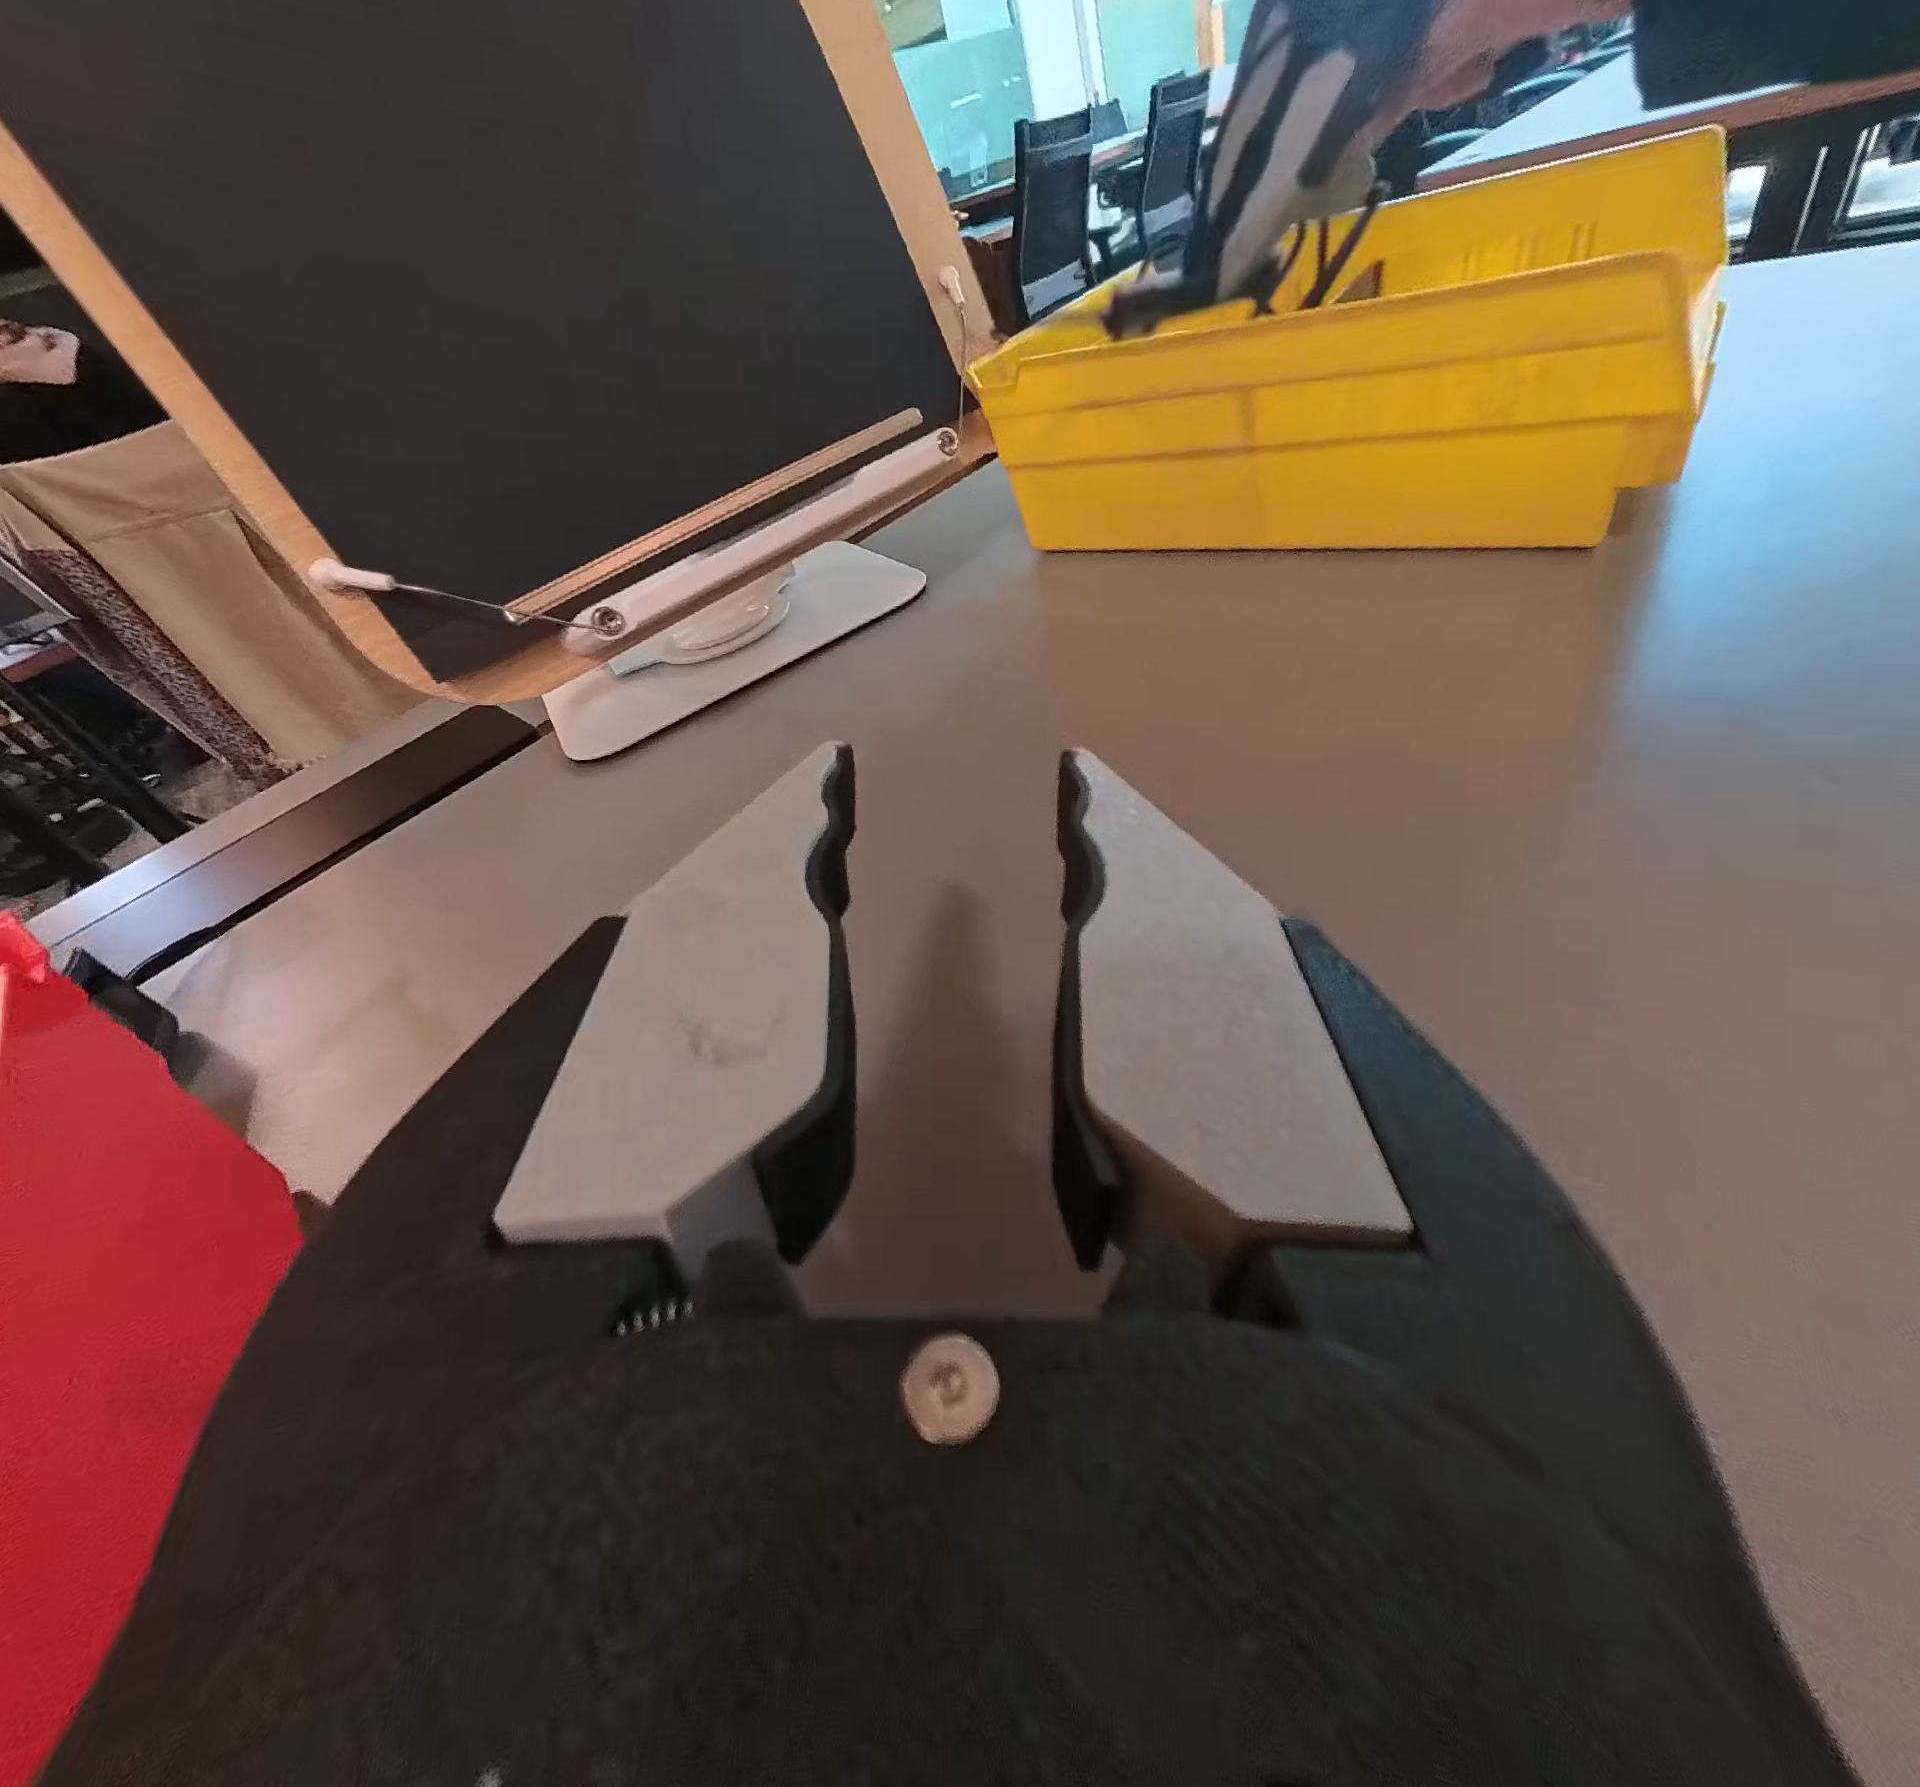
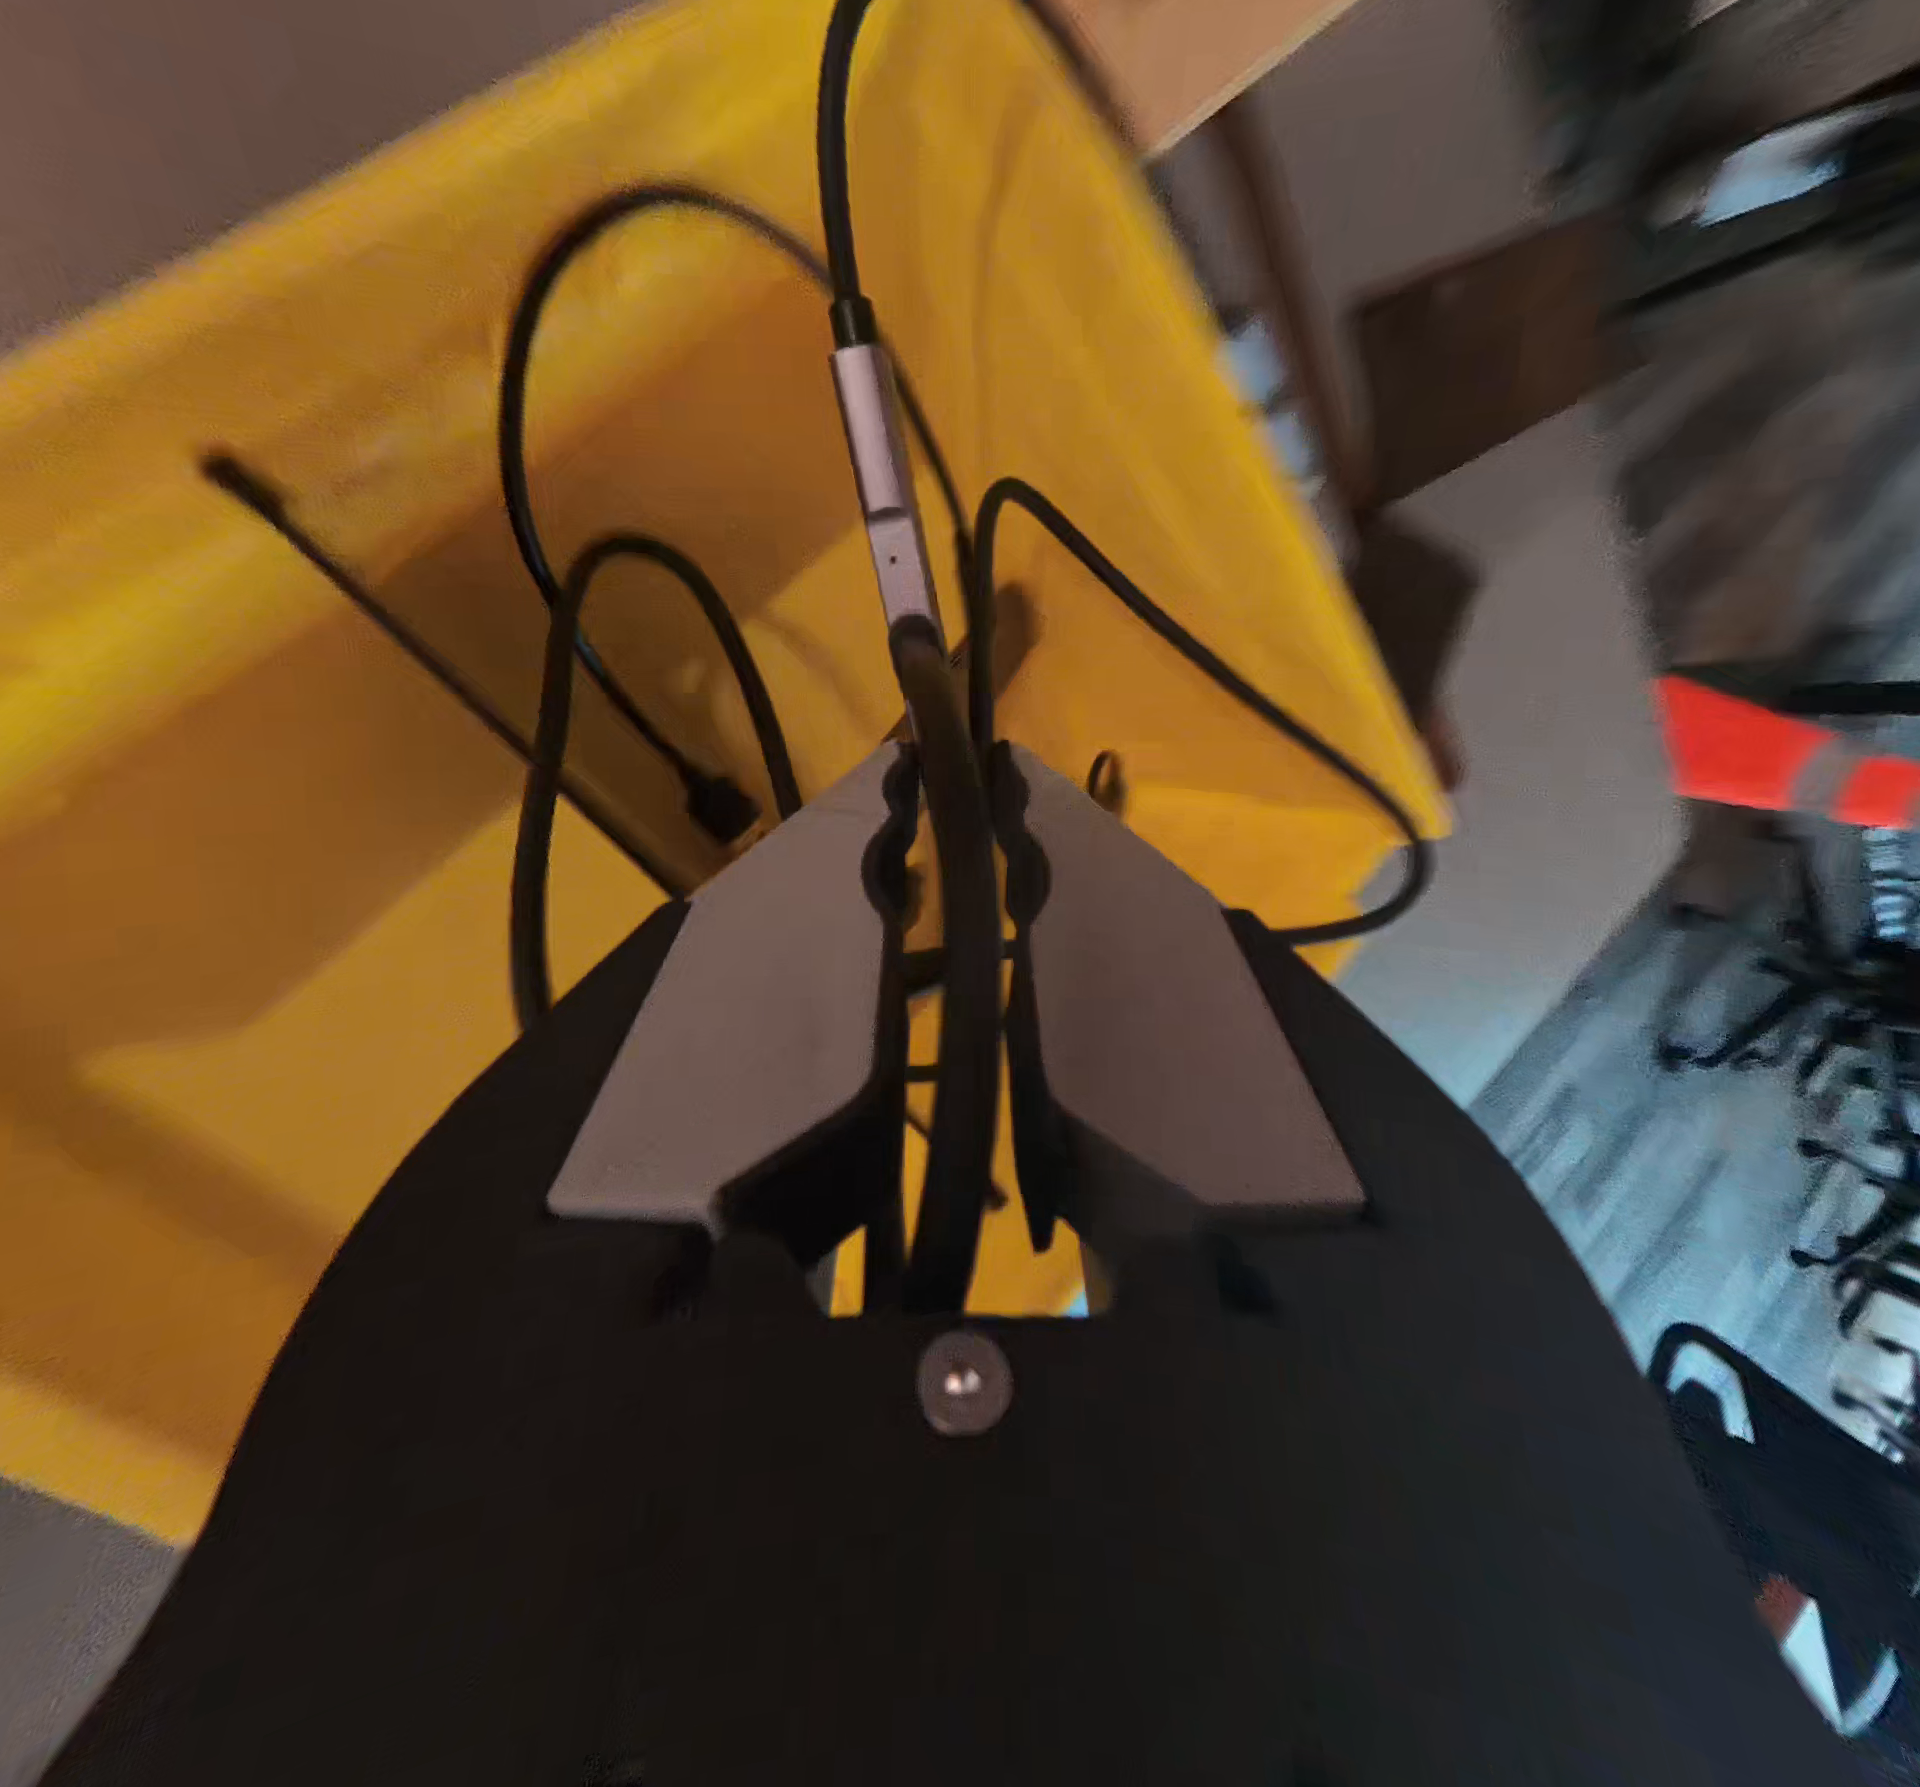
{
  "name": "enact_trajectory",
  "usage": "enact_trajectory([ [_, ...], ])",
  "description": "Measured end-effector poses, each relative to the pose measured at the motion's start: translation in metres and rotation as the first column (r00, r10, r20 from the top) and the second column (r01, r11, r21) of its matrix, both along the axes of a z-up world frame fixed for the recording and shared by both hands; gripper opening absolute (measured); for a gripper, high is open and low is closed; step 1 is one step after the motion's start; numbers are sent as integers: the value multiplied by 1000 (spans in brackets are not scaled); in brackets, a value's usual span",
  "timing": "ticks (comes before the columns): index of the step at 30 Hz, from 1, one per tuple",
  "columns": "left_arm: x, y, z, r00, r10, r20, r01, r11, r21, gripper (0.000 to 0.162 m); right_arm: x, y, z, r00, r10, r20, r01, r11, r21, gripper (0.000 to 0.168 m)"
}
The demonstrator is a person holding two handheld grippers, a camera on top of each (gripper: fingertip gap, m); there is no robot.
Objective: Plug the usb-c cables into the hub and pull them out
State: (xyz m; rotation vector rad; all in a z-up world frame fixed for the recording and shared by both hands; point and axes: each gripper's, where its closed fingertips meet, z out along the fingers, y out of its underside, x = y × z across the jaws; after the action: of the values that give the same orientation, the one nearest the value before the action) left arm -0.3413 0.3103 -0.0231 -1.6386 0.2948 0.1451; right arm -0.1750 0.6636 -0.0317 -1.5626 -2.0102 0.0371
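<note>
My right gripper (image 2: 951, 771) is shut on a thick black cable (image 2: 956, 906) over a yellow bin (image 2: 260, 854). The cable's far end meets a slim grey hub (image 2: 878, 449) just past my fingertips; the hub is lifted, and its own black lead (image 2: 831, 127) loops up from its top. More thin black USB-C cables (image 2: 540, 698) hang looped in the bin, one with a black plug (image 2: 717, 802). My left gripper (image 1: 956, 781) is open and empty over the brown table (image 1: 1351, 854). The left wrist view shows the right gripper (image 1: 1247, 241), held by a hand, dipping into the bin (image 1: 1351, 428).
Two yellow bins are nested at the table's far right. A black board on a grey stand (image 1: 727, 636) stands at the far left. A red object (image 1: 104, 1270) lies by the left edge. Chairs and desks are beyond the table. My right fingertips sit around 40 cm from my left ones.
</note>
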Motion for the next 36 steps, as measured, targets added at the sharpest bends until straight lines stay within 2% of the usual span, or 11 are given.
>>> enact_trajectory([
  [3, 2, 1, -1, 1000, -6, -14, 6, 1000, -3, 37, 11, 12, -43, 974, -76, 215, 79, 997, -4, 11],
  [6, 2, 1, -1, 1000, -4, -11, 4, 1000, -2, 38, 1, 15, -46, 968, -81, 237, 74, 997, 38, 11],
  [9, -1, -1, 0, 1000, 3, -2, -3, 1000, 1, 38, -9, 13, -19, 990, -70, 123, 64, 997, 49, 9],
  [12, 1, 0, -2, 1000, 6, -22, -6, 1000, -8, 39, 2, 14, 8, 989, -143, 45, 143, 990, 1, 46],
  [16, 10, -3, -7, 1000, 19, -12, -20, 997, -74, 49, 23, 7, 50, 963, -216, -160, 213, 976, -38, 51],
  [20, 20, -27, 6, 997, 56, 44, -49, 989, -139, 59, 53, -1, 95, 843, -319, -434, 312, 946, -89, 57],
  [22, 21, -48, 18, 995, 88, 53, -77, 981, -178, 63, 71, -16, 110, 752, -382, -537, 334, 924, -189, 60],
  [24, 14, -79, 30, 989, 148, 5, -144, 969, -202, 64, 81, -51, 115, 686, -411, -600, 246, 908, -340, 65],
  [27, -20, -137, 35, 951, 300, -73, -308, 912, -271, 64, 90, -115, 107, 659, -367, -657, 63, 897, -438, 70],
  [31, -58, -200, 16, 886, 463, -25, -440, 821, -364, 71, 99, -164, 68, 660, -361, -659, 32, 890, -455, 73],
  [36, -70, -197, -8, 844, 534, 44, -486, 798, -356, 64, 77, -197, 30, 655, -383, -652, 22, 871, -490, 83],
])
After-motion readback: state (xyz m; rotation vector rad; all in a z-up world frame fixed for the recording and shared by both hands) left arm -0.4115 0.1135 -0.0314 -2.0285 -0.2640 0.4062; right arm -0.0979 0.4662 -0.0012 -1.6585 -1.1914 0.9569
